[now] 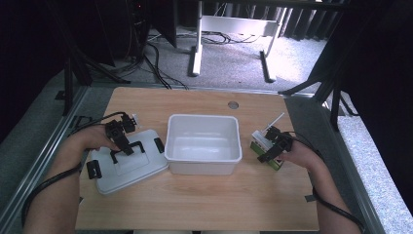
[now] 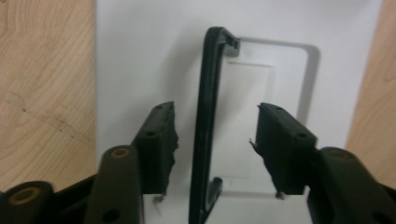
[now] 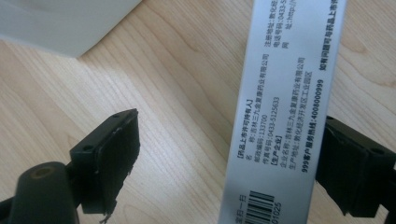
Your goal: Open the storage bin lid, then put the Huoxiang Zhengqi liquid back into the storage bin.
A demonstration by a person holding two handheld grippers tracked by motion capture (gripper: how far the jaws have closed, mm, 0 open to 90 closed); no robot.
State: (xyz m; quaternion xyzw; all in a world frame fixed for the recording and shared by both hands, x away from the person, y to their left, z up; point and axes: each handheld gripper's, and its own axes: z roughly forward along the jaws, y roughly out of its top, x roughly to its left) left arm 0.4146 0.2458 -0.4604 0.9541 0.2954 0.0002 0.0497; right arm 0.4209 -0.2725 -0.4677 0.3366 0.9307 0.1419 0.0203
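A white lid (image 1: pixel 127 168) with a black handle (image 1: pixel 127 147) and black clips lies flat at the table's left. My left gripper (image 1: pixel 122 138) hovers over it, open, with its jaws on either side of the handle (image 2: pixel 204 130) and not touching it; the lid (image 2: pixel 135 56) lies beneath. A small green and white carton (image 1: pixel 265 145) sits at the right. My right gripper (image 1: pixel 273 148) is open around the carton (image 3: pixel 280 107), whose silver printed side lies against the right jaw. The left jaw stands well clear of it.
An open white bin (image 1: pixel 203 157) stands in the middle of the wooden table (image 1: pixel 204 200), and its corner (image 3: pixel 60 23) is seen in the right gripper view. A round grommet hole (image 1: pixel 233 105) is at the back. Cables and a white desk frame (image 1: pixel 197 53) lie beyond the far edge.
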